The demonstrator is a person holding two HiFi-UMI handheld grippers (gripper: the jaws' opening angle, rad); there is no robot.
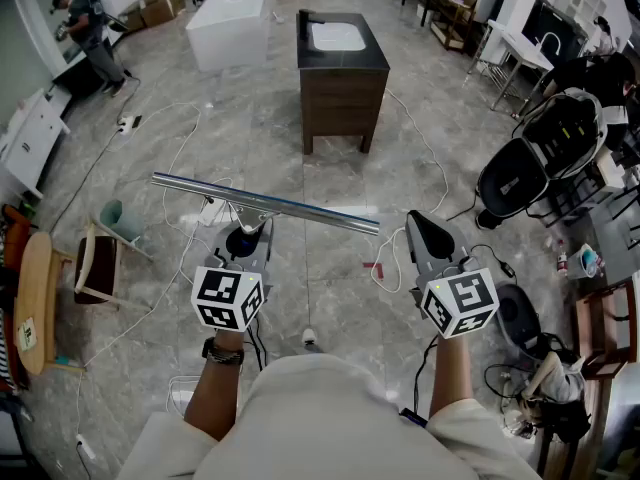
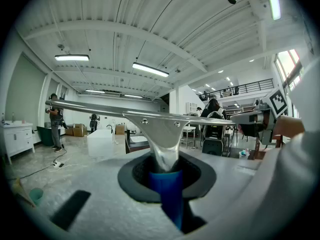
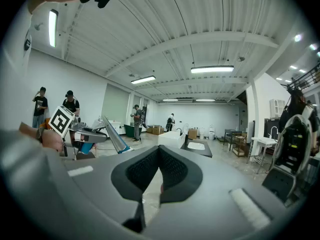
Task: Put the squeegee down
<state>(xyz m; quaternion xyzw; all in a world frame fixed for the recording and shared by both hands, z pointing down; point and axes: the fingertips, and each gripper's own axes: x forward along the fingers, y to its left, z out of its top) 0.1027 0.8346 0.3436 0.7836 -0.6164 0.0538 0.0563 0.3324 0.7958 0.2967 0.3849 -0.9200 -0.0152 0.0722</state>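
Carrying looks to be the step in hand. In the head view, the left claw [image 1: 245,240] holds the squeegee [image 1: 265,204] by its handle. The long metal blade lies crosswise and roughly level in the air above the marble floor [image 1: 300,148], resting on nothing. The right claw [image 1: 425,230] hovers near the blade's right end, apart from it. A dark vanity cabinet [image 1: 342,68] and a white bathtub [image 1: 228,26] stand well apart ahead, with no bench close by. The left gripper view shows the jaws clamped on the blue handle [image 2: 167,194], with the silver neck rising out of them to the blade, which spans the view. The right gripper view shows that claw [image 3: 159,151] closed tip to tip with nothing between its jaws, and the squeegee [image 3: 114,136] off to its left in the other claw. The put-down itself is not yet done. As I judge it, the next move calls for bringing the squeegee to a resting place, lowering it with the blade kept level so neither end strikes first, and loosening the grip only once it lies supported.
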